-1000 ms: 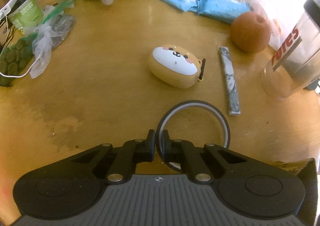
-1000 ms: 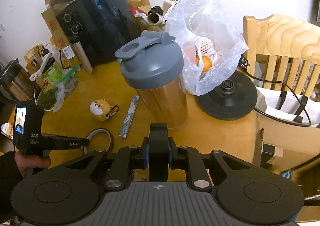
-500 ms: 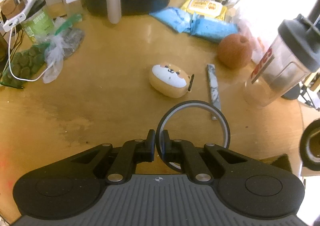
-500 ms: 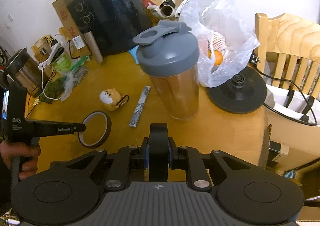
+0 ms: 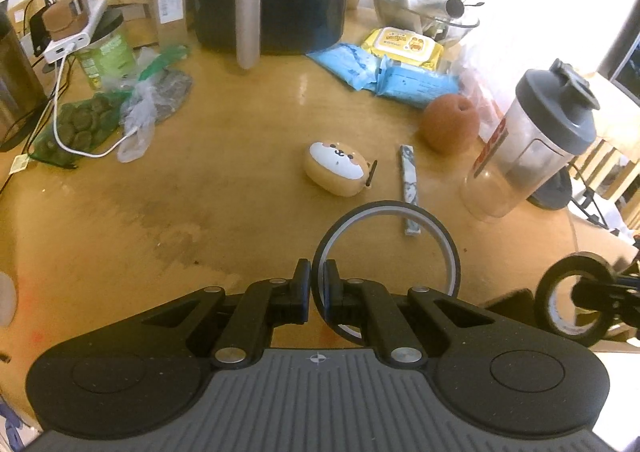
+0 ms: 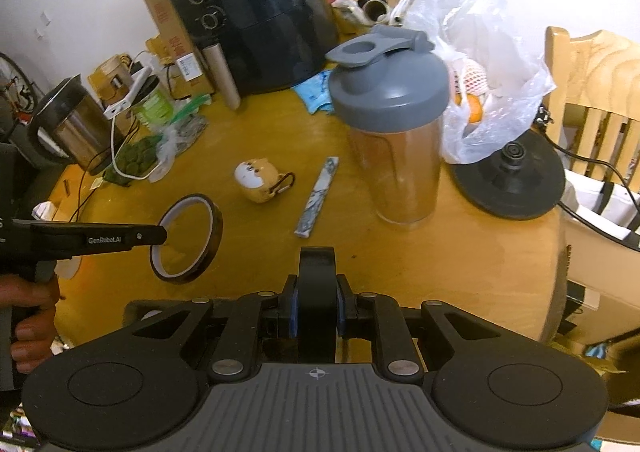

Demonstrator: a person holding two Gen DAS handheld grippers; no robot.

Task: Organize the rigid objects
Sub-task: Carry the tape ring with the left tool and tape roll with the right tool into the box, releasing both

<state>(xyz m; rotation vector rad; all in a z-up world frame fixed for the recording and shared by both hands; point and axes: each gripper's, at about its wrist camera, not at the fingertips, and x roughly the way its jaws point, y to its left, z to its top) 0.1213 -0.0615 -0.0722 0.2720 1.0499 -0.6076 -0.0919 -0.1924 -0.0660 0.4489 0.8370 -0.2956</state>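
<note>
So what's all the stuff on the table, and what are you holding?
air fryer: one, black, back of table
shaker bottle: one, clear with grey lid, right side, upright
dog-shaped case: one, tan and white, table middle
marbled stick: one, grey-white, lying beside the case
round fruit: one, brown-orange, near the bottle
blue packets: two, by the fryer
kettle: one, steel, left edge
kettle base: one, black, right
plastic bag: one, clear, holding fruit
amber tape ring: one, held above the table
black tape roll: one, held
left tool: shut on the amber ring
right tool: shut on the black roll
</note>
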